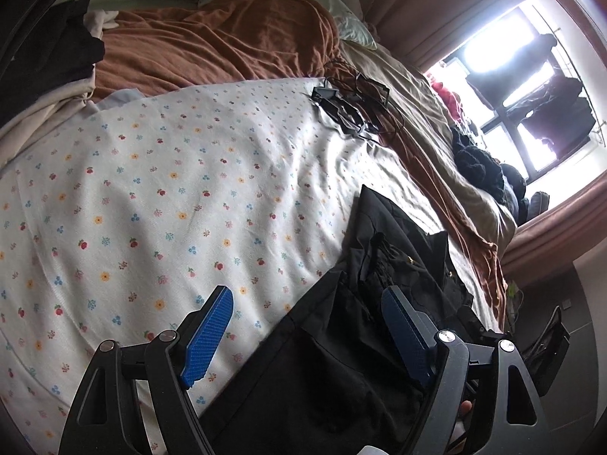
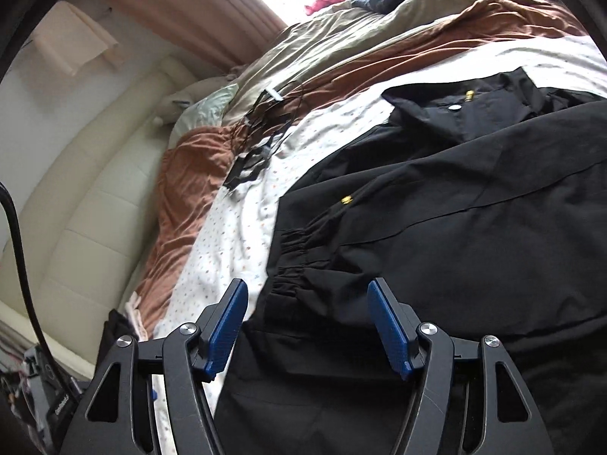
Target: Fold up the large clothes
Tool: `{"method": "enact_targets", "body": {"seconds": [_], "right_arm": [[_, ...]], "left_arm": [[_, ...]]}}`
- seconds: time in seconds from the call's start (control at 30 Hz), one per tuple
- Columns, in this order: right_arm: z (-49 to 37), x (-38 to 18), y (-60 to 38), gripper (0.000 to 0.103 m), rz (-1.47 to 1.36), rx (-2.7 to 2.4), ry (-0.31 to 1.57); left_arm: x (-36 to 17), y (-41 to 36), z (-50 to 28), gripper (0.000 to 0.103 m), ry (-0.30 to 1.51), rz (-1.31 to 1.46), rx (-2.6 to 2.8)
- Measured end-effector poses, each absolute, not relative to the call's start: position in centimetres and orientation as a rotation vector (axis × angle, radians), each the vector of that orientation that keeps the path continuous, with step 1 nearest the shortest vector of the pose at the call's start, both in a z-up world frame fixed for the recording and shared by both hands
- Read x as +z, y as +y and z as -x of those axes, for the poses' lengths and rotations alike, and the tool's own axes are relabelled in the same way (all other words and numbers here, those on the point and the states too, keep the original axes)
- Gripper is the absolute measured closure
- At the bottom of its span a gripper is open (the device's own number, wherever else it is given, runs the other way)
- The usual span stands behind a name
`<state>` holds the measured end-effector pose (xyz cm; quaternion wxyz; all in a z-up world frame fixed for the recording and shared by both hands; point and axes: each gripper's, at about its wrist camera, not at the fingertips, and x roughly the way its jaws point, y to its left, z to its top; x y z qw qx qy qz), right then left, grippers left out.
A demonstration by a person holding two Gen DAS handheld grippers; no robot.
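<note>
A large black garment lies spread on a white flower-print sheet on the bed. In the right wrist view the black garment fills the right half, with an elastic gathered cuff near its left edge and small yellow tags. My left gripper is open, its blue pads over the garment's edge, holding nothing. My right gripper is open just above the garment by the cuff, holding nothing.
A rust-brown blanket and beige bedding lie past the sheet. Black glasses and cables rest on the sheet's far part. Dark clothes pile at the left. A cream padded headboard and a bright window border the bed.
</note>
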<state>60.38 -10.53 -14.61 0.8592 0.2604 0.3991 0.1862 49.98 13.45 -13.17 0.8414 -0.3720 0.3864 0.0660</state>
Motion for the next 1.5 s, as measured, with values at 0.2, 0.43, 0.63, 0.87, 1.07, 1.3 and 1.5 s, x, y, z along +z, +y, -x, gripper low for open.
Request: {"method": "enact_targets", "body": {"seconds": [0.2,0.43,0.63,0.87,1.07,1.3,1.5], "right_arm": [[-57.0,-14.2,-15.7,0.037,-0.536,0.275,0.845],[-52.6,-12.8,-22.5,0.017,-0.529,0.090,0.821],[-48.0,-11.9,-25.5,0.005,-0.489,0.032,0.824],[-43.5,-10.8,-28.4,0.004,-0.460,-0.035,0.777],[-39.9,-10.6,-31.2,0.004,-0.498,-0.059,0.751],[-33.5,-10.9,-34.2,0.004,-0.556,-0.082,0.716],[-28.3,-11.8,-35.9,0.004,-0.562,-0.114,0.719]], "left_arm": [[-11.9,12.4,-50.0,0.022,0.820,0.764,0.108],[-9.8,10.4,-48.5,0.022,0.777,0.703,0.114],[-7.7,8.4,-46.8,0.018,0.720,0.611,0.132],[-6.3,5.7,-44.8,0.000,0.659,0.476,0.088],[-9.0,4.9,-42.5,0.000,0.720,0.455,0.084],[-10.2,5.2,-37.9,0.000,0.740,0.424,0.096],[-9.8,7.1,-34.0,0.000,0.730,0.446,0.094]]}}
